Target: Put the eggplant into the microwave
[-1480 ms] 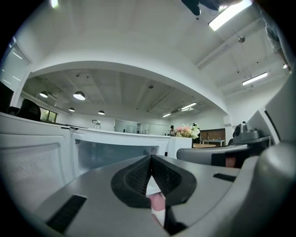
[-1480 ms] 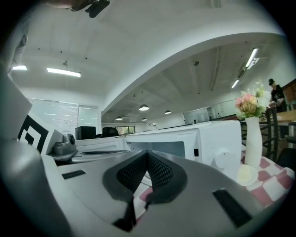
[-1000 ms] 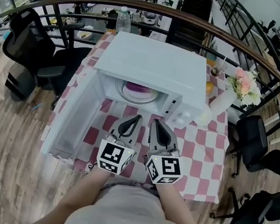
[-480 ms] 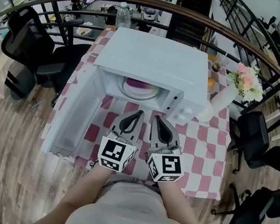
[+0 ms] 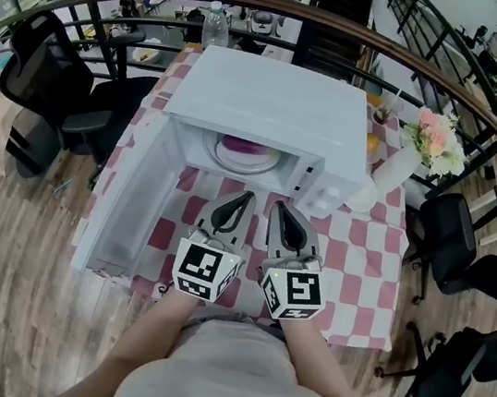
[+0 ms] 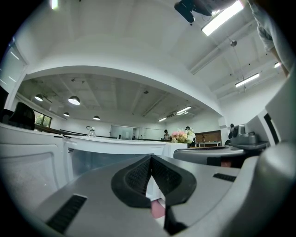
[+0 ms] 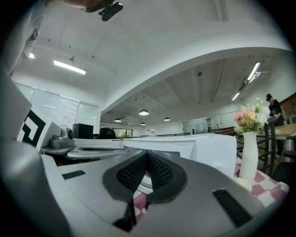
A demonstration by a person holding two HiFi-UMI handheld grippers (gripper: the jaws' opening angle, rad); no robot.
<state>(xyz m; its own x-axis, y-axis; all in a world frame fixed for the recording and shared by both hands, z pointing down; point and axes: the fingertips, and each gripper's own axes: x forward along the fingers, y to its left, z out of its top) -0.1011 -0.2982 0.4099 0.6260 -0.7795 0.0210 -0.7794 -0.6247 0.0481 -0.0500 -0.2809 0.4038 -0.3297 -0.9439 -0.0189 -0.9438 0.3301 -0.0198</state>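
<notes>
The microwave (image 5: 273,103) stands open on the checked table (image 5: 364,263), its door (image 5: 129,216) swung out to the left. Inside, the purple eggplant (image 5: 246,151) lies on a white plate (image 5: 235,165) towards the front of the cavity. Just near of the opening, the left gripper (image 5: 246,200) and right gripper (image 5: 278,209) sit side by side, each with its jaws pressed together and empty. Both point at the microwave, with only checked cloth showing between their tips and the opening. A white vase (image 5: 392,180) of flowers stands right of the microwave, and a bottle (image 5: 216,31) stands behind it at the far edge. Black chairs (image 5: 463,260) ring the table
</notes>
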